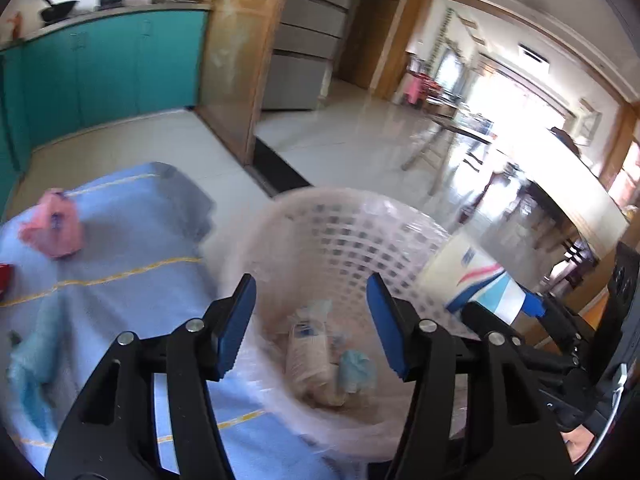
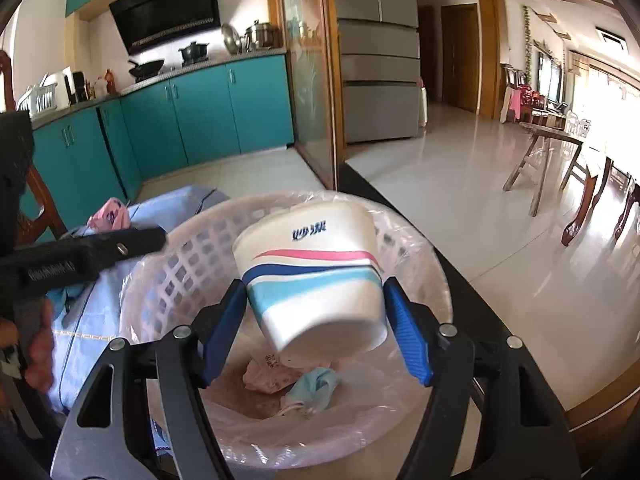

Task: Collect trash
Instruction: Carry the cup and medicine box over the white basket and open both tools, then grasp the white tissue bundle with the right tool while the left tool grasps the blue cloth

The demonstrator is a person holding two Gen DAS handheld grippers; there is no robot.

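Observation:
A pale pink lattice basket (image 1: 340, 204) (image 2: 192, 224) lined with a clear bag stands beside a blue cloth (image 1: 132, 248). Inside it lie a wrapped packet (image 1: 308, 352), a pink wrapper (image 2: 268, 376) and a blue face mask (image 1: 356, 364) (image 2: 316, 388). My left gripper (image 1: 312, 292) hangs open over the basket with nothing between its pads. My right gripper (image 2: 315, 284) is shut on a white paper bowl (image 2: 316, 280) (image 1: 480, 280) with pink and blue stripes, tilted above the basket's right side. A pink plastic bag (image 1: 54, 224) (image 2: 110, 210) lies on the cloth.
A crumpled light blue piece (image 1: 32, 360) and a red object (image 1: 4, 276) lie on the cloth at the left. Teal cabinets (image 2: 208, 120) run behind, beside a glass sliding door (image 2: 308, 80) and a fridge (image 2: 376, 60). Wooden tables (image 2: 552, 140) stand at the right.

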